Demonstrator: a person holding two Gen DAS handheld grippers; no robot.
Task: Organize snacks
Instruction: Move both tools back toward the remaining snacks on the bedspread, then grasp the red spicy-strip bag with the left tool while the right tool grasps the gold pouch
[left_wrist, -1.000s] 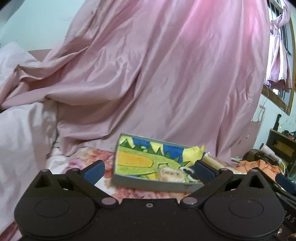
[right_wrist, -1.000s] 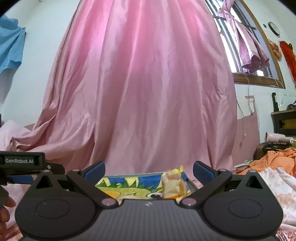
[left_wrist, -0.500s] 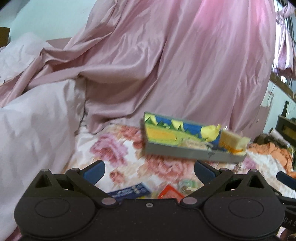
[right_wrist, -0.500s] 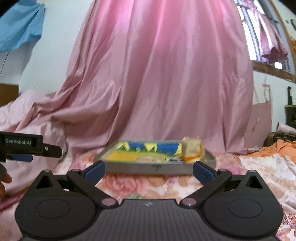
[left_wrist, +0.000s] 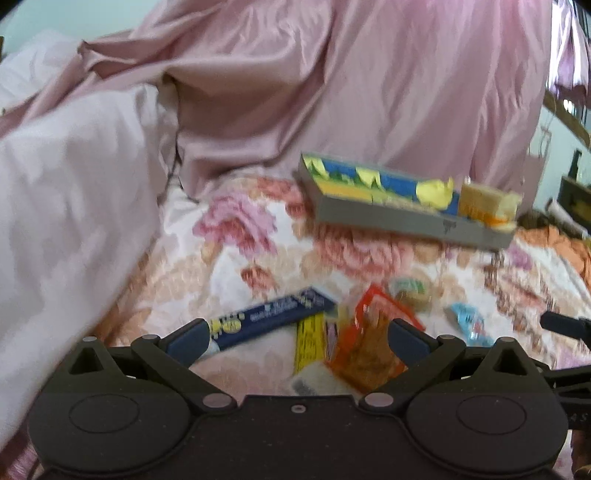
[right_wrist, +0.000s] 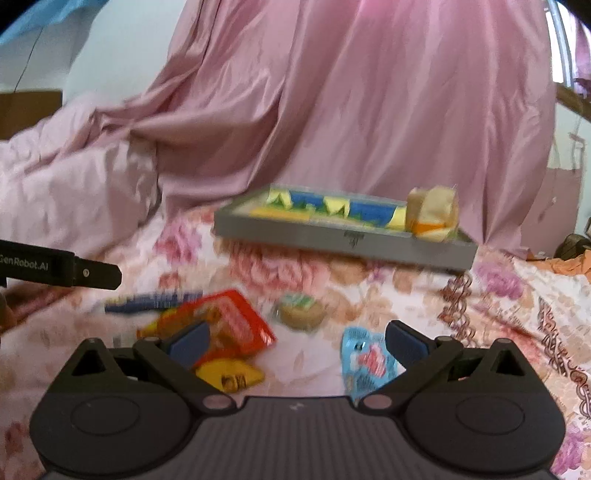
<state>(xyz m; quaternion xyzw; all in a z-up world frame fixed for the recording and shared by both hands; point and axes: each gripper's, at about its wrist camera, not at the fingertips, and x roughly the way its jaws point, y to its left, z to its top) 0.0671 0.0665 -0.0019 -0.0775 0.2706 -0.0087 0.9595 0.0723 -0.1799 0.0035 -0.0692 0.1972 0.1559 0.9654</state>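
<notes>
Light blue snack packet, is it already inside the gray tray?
No, the light blue snack packet lies on the floral bedspread, in front of the gray tray.

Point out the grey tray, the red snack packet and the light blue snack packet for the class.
grey tray (right_wrist: 332, 242): right wrist view, front wall.
red snack packet (right_wrist: 236, 325): right wrist view, upper face.
light blue snack packet (right_wrist: 364, 363): right wrist view, middle of wrapper.

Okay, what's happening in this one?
A person holds two tongs over a floral bedspread, sorting snacks. Both the left tongs and right tongs are open and empty. One wrapped snack sits in the grey tray; the red packet, blue bar and light-blue packet lie loose.
</notes>
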